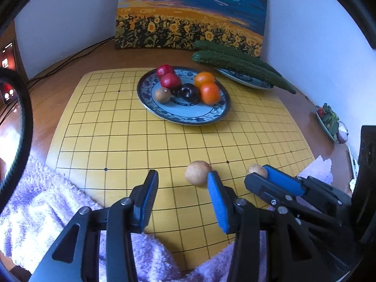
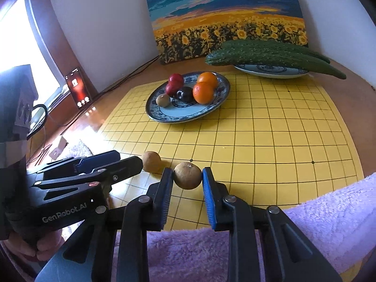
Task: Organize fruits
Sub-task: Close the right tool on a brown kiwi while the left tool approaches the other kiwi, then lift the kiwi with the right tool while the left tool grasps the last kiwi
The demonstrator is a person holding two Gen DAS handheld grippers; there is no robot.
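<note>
On the yellow grid board (image 2: 270,129), my right gripper (image 2: 186,171) is shut on a small round brown fruit (image 2: 188,175), pads pressing both its sides. The left wrist view shows that fruit (image 1: 256,169) between the right gripper's (image 1: 258,172) tips. A second brown fruit (image 1: 197,172) lies on the board just beyond my left gripper (image 1: 182,176), which is open with nothing between its fingers. This fruit (image 2: 151,161) sits by the left gripper's (image 2: 130,159) tip. A blue-and-white plate (image 1: 188,119) farther back holds two red fruits, two oranges, a dark fruit and a brown one.
Two cucumbers (image 2: 270,55) lie across a second plate (image 2: 270,71) at the back right, before a sunflower painting (image 1: 188,11). A purple fluffy towel (image 2: 329,211) covers the near edge. A lit phone (image 2: 78,87) and cables stand at the left.
</note>
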